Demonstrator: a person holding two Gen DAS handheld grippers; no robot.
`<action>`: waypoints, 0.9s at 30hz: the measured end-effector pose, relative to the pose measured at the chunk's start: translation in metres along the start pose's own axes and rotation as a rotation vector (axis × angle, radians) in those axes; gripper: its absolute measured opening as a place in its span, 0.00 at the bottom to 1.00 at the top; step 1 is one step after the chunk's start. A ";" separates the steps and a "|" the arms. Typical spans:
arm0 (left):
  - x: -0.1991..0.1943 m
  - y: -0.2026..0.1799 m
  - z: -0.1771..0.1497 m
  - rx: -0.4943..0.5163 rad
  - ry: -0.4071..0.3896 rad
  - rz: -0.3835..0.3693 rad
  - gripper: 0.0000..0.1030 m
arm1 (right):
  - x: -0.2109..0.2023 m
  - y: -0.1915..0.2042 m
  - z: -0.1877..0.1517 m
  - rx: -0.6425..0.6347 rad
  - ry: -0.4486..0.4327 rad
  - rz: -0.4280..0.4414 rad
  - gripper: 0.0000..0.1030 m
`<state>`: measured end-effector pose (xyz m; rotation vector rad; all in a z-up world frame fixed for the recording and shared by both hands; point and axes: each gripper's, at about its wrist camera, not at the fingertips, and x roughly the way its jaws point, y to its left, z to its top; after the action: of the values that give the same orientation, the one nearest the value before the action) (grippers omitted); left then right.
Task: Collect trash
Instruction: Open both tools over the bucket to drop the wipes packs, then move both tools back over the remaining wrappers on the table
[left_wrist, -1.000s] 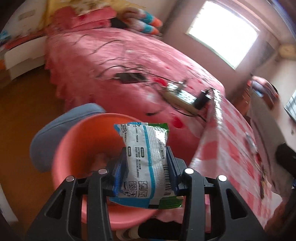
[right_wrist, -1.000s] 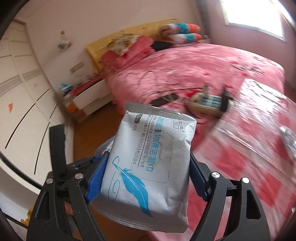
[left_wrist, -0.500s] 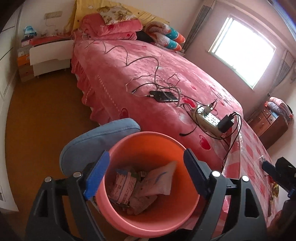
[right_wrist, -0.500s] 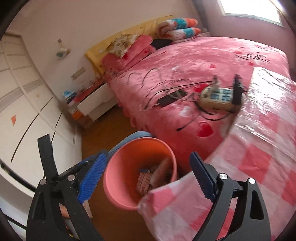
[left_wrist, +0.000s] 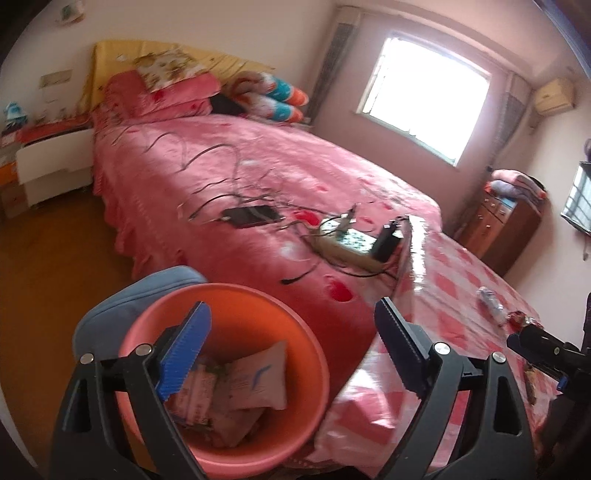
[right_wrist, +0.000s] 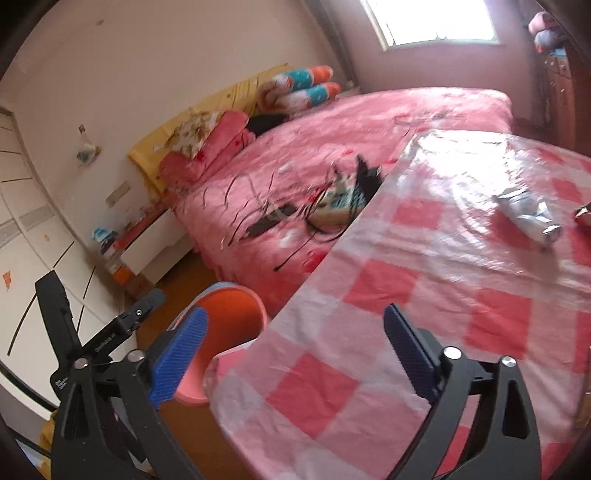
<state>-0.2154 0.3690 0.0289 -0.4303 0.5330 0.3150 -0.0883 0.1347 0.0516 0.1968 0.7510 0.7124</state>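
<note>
Bed (left_wrist: 229, 177), large, covered in a pink floral spread: foot end cut off behind the table in both views; black cables and a dark phone (left_wrist: 251, 216) are seen on it, blurred.

Table (right_wrist: 461, 258), covered in a pink-and-white checked cloth under clear plastic: near edge and right side cut off by the frame in the right wrist view.

Round salmon-pink plastic bin (left_wrist: 310, 350), standing on the floor just beside the table corner: partly hidden by the left finger in the left wrist view, and mostly hidden behind the table edge in the right wrist view (right_wrist: 236, 306). A blue rounded object behind it cannot be identified.

Left gripper (left_wrist: 291, 354), black frame with blue ribbed pads: pointed downward over the bin; jaws are opening, wide apart, nothing between them.

Right gripper (right_wrist: 295, 354), same make: pointed downward over the table corner; jaws are opening, wide apart, nothing gripped. Hands holding both are out of view.

Beige power strip (left_wrist: 347, 247) with black plug, on the bed by the table edge: detail smeared.

White wipes packet with blue feather mark (left_wrist: 262, 380), lying in the bin among other wrappers, print illegible.

Crumpled silver-and-white wrapper (right_wrist: 528, 214), lying on the table, well apart from the grippers; a red item beside it is cut off.
</note>
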 end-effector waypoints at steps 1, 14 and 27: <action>0.000 -0.004 0.000 0.002 0.000 -0.011 0.88 | -0.008 -0.004 0.000 -0.008 -0.032 -0.005 0.94; 0.004 -0.070 -0.009 0.154 0.095 0.016 0.88 | -0.046 -0.033 -0.002 -0.028 -0.127 -0.031 0.95; 0.009 -0.119 -0.024 0.227 0.170 -0.043 0.88 | -0.067 -0.077 -0.007 0.021 -0.113 -0.112 0.95</action>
<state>-0.1711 0.2559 0.0423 -0.2489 0.7165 0.1748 -0.0872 0.0320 0.0520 0.2112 0.6567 0.5822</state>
